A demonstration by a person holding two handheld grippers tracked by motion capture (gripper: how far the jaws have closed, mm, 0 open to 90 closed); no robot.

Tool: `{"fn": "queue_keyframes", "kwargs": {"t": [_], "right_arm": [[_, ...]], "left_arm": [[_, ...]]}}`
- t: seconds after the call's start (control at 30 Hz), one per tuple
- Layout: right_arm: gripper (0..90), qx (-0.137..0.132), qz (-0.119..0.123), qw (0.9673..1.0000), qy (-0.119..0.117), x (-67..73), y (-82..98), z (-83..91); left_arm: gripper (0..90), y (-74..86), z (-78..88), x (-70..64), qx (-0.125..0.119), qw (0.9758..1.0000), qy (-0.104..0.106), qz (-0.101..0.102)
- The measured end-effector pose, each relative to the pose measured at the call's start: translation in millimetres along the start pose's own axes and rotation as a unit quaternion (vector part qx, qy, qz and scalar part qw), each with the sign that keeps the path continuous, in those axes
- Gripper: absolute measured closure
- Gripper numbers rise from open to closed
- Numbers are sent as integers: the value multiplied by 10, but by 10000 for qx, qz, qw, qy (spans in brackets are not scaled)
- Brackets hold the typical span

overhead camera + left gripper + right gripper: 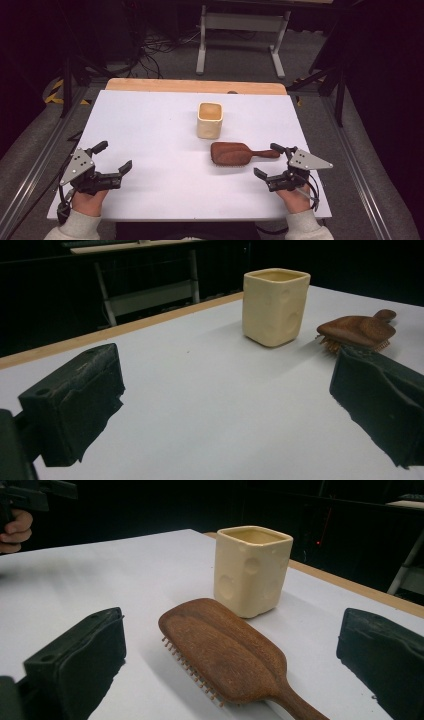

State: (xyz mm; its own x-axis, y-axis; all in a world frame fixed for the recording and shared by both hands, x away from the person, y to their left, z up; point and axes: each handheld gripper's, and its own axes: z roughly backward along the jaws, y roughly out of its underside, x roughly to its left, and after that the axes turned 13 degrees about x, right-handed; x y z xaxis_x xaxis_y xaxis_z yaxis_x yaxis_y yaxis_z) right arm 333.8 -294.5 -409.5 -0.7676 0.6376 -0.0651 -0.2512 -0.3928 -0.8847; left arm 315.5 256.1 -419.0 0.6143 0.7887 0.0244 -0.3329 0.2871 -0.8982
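Nothing started yet. Your left hand-held gripper (113, 156) and right hand-held gripper (268, 160) both stand spread, empty. Brush (236, 153) lies bristles-down on the bench (150, 125), just in front of the cup (209, 120), untouched. Grasp and placing remain.

Black two-jaw left gripper (114, 157), right gripper (268, 160); grey three-cornered plates with screws; black cables; light-grey sleeves (75, 226)
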Motion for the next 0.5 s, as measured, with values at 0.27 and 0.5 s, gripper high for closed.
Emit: {"fn": "queue_keyframes", "kwargs": {"t": [0.27,0.5], "right_arm": [[1,-6,63,10000,20,-28,-35,40],[5,125,76,9999,-16,-28,-60,21]], "left_arm": [[10,-20,9,-5,-42,10000,30,-6],[10,-10,19,15,-47,10000,54,31]]}}
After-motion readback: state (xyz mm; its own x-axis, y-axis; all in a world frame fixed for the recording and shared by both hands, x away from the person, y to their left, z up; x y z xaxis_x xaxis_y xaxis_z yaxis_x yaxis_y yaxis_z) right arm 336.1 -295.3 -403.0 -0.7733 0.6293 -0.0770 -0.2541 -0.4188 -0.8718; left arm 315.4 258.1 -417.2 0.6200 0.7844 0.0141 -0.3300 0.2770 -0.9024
